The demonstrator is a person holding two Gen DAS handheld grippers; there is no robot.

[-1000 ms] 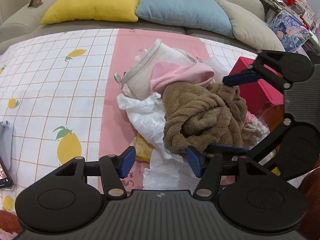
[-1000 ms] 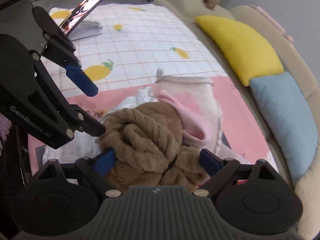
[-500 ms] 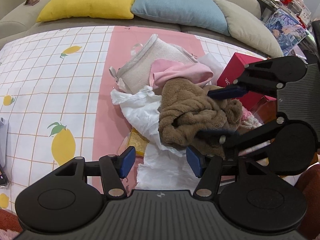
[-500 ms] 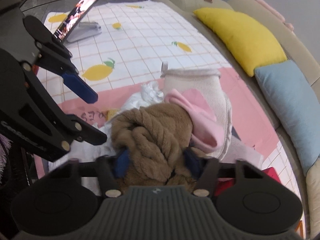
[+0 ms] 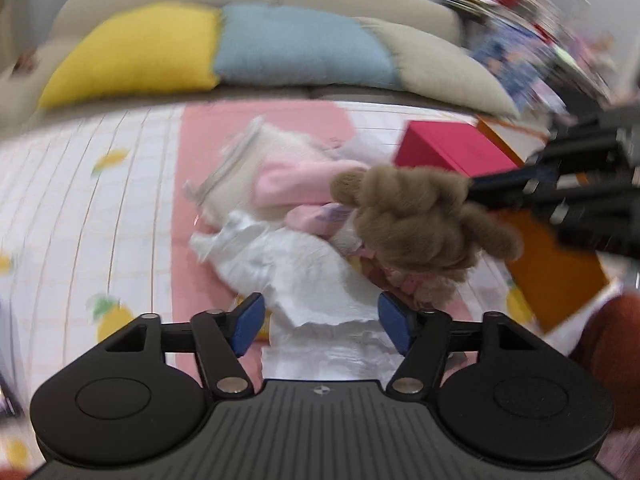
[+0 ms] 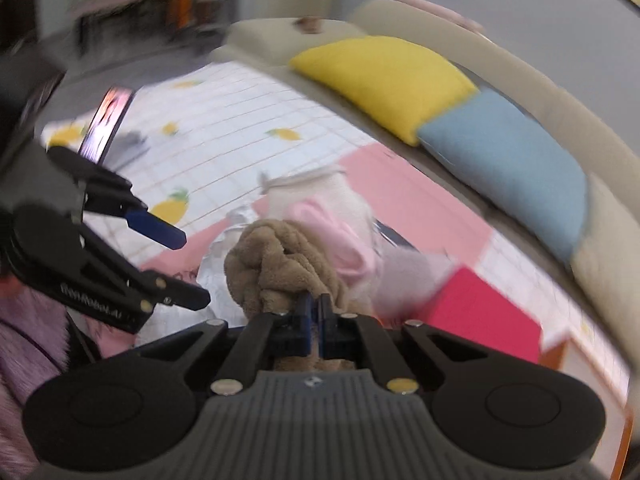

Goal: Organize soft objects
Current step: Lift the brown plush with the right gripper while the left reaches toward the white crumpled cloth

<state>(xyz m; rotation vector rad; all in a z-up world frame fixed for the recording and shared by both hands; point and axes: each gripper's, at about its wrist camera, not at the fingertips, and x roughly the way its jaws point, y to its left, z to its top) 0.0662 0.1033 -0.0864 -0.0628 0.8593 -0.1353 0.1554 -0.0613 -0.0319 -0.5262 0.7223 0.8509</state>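
Note:
My right gripper (image 6: pixel 314 320) is shut on a brown fluffy knotted cloth (image 6: pixel 280 268) and holds it up above the pile; the cloth also shows in the left wrist view (image 5: pixel 416 220) at the tip of the right gripper (image 5: pixel 474 190). Below it lie a pink garment (image 5: pixel 296 184), a cream pouch (image 5: pixel 256 160) and a white crumpled cloth (image 5: pixel 304 276) on the mat. My left gripper (image 5: pixel 320 320) is open and empty, just in front of the white cloth. Both views are blurred.
A red box (image 5: pixel 452 148) and an orange box (image 5: pixel 552 264) stand right of the pile. Yellow (image 5: pixel 132 48), blue (image 5: pixel 300 48) and beige (image 5: pixel 444 68) cushions line the sofa behind. A phone on a stand (image 6: pixel 106 128) is far left on the lemon-print mat (image 5: pixel 80 208).
My right gripper closed on the brown cloth and lifted it up and to the right off the pile, uncovering more of the pink garment. My left gripper stayed open.

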